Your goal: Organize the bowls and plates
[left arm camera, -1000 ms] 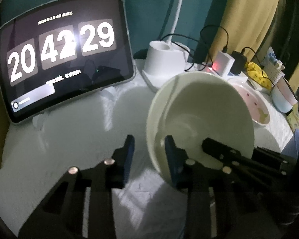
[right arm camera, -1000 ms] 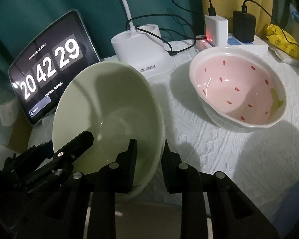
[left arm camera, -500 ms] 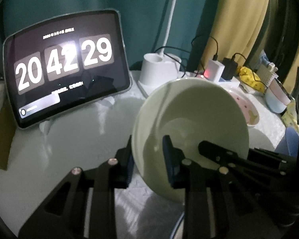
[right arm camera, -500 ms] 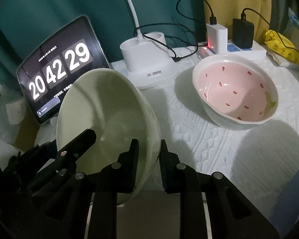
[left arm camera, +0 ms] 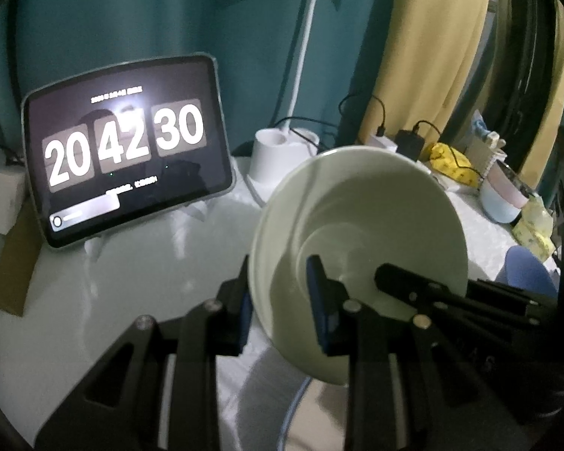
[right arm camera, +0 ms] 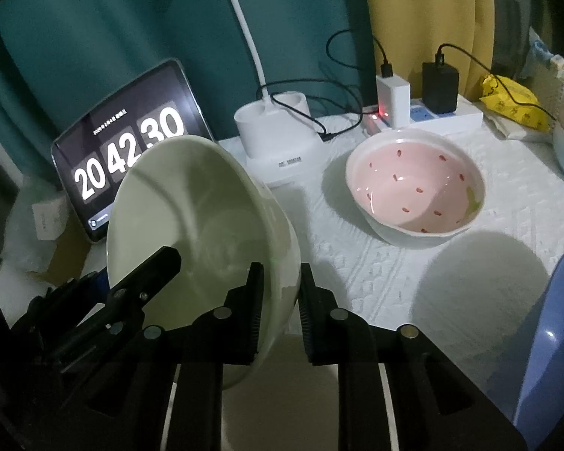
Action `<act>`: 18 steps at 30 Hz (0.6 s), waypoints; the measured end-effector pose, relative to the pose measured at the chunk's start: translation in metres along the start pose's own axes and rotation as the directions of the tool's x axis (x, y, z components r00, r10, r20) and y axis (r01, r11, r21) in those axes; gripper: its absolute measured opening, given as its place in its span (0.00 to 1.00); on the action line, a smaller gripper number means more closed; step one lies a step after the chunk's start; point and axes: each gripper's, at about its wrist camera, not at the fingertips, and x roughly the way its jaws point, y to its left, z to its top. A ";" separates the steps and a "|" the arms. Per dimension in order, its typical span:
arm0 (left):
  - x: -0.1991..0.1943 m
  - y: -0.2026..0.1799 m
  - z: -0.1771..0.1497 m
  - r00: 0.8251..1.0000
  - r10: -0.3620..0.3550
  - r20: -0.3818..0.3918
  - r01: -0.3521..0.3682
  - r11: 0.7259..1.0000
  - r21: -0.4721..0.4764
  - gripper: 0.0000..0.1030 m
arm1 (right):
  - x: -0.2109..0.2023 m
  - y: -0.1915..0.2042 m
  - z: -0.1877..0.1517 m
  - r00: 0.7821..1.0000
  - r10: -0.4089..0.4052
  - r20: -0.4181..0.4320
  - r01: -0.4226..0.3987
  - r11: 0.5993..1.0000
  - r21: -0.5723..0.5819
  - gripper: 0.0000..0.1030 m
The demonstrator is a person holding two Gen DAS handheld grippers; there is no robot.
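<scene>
A pale green bowl hangs tilted above the white table, held from two sides. My left gripper is shut on its near rim, one pad inside and one outside. My right gripper is shut on the opposite rim in the same way. Each view shows the other gripper's finger inside the bowl, the right gripper's finger and the left gripper's finger. A pink bowl with red specks stands on the table to the right, apart from both grippers.
A tablet showing a clock leans at the back left. A white lamp base, a power strip with chargers and a yellow packet line the back. A blue-and-pink bowl stands far right; a blue object lies at the near right.
Both grippers have risen with the green bowl, which now sits higher off the table and hides the pink bowl in the left wrist view. The left jaws closed onto the rim.
</scene>
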 end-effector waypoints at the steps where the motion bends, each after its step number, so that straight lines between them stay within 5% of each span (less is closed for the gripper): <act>1: -0.002 -0.002 0.000 1.000 -0.002 0.003 0.002 1.000 -0.001 0.26 | -0.003 0.000 0.000 1.000 0.001 0.004 -0.001 1.000 0.000 0.18; 18: -0.041 -0.037 0.001 0.999 -0.010 0.047 0.009 1.000 0.019 0.27 | -0.053 -0.016 -0.002 0.997 0.022 0.071 -0.023 1.000 0.002 0.18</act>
